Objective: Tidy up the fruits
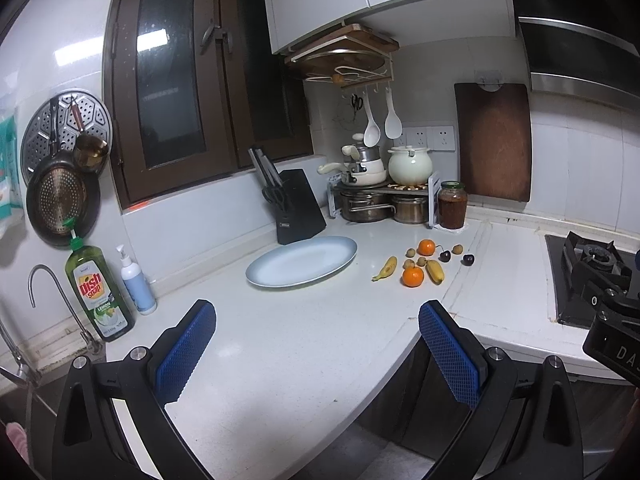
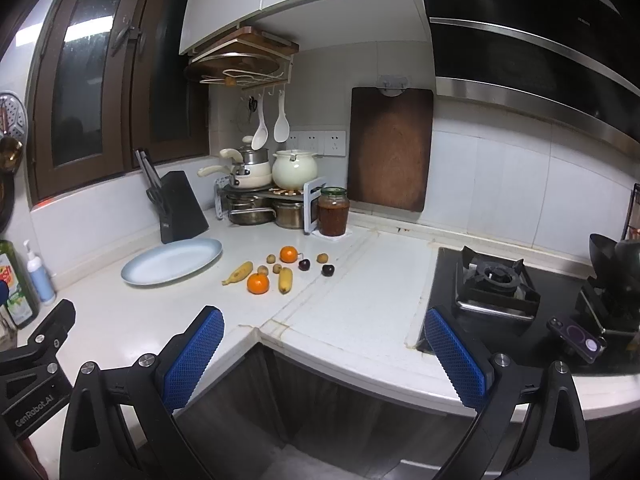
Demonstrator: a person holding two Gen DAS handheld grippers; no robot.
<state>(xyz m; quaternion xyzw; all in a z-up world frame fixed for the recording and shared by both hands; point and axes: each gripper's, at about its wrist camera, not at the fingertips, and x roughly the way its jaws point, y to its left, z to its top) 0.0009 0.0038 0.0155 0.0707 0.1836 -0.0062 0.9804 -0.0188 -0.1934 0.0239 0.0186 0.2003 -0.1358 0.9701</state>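
Observation:
A pale blue oval plate (image 1: 301,262) (image 2: 172,261) lies bare on the white counter. To its right sits a loose cluster of fruit: two small bananas (image 1: 386,268) (image 2: 239,272), two oranges (image 1: 413,276) (image 2: 258,283), two dark cherries (image 1: 444,256) (image 2: 304,265) and several small brown longans (image 1: 457,249) (image 2: 322,257). My left gripper (image 1: 318,312) hangs open near the counter's front edge, well short of the plate. My right gripper (image 2: 324,318) is open too, over the counter corner, short of the fruit. Neither holds anything.
A black knife block (image 1: 298,208) stands behind the plate. Pots on a rack (image 1: 376,188) and a jar (image 1: 452,205) fill the corner. A gas hob (image 2: 496,280) and a phone (image 2: 576,339) lie right. Dish soap (image 1: 98,288) and a tap (image 1: 52,296) stand left.

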